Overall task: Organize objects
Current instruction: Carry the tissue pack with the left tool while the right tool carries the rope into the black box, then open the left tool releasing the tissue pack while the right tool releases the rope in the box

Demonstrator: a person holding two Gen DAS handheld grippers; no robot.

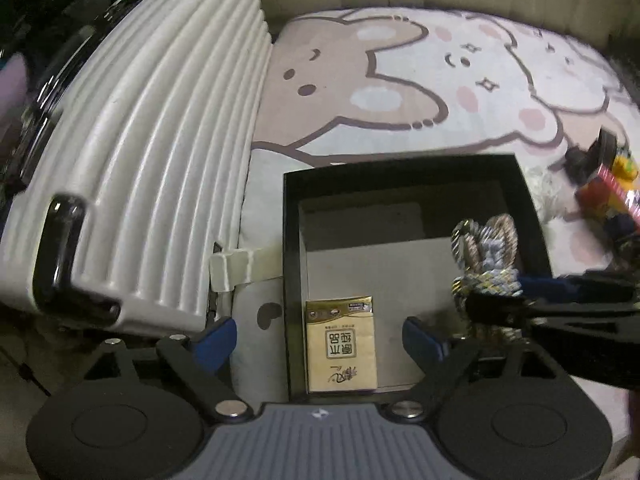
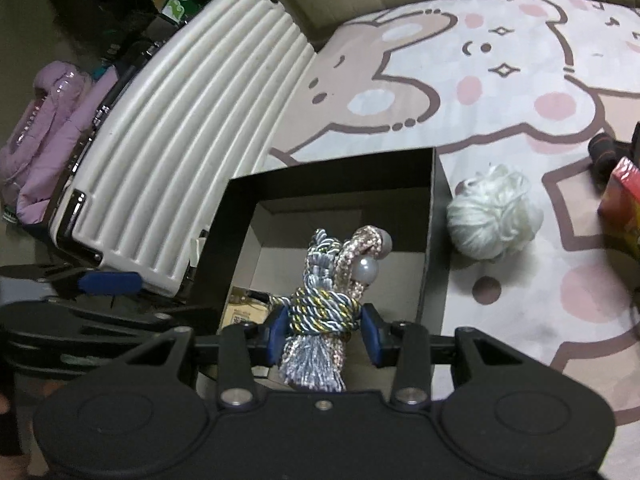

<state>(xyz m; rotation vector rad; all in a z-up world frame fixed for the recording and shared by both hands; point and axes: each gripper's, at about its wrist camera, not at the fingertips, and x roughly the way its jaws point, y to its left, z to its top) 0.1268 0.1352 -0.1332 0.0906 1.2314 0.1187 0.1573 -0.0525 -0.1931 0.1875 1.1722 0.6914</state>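
The left claw (image 1: 320, 336) stands apart and empty above the black box (image 1: 292, 264), where the tan packet (image 1: 342, 346) lies flat on the box floor directly beneath it. The right claw (image 2: 325, 334) is clamped on the knotted cord bundle (image 2: 324, 308), holding it over the box opening, apparently ready to lower it in. The white yarn ball (image 2: 494, 212) waits on the rug (image 2: 500, 92) just beside the box.

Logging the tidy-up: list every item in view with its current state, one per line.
Black box: open, no lid on it.
Tissue pack: flat in the box.
Cord bundle: gripped, above the box.
Yarn ball: on the rug, outside the box.
Suitcase: closed, lying flat.
Left gripper: open, empty.
Right gripper: shut on the bundle.
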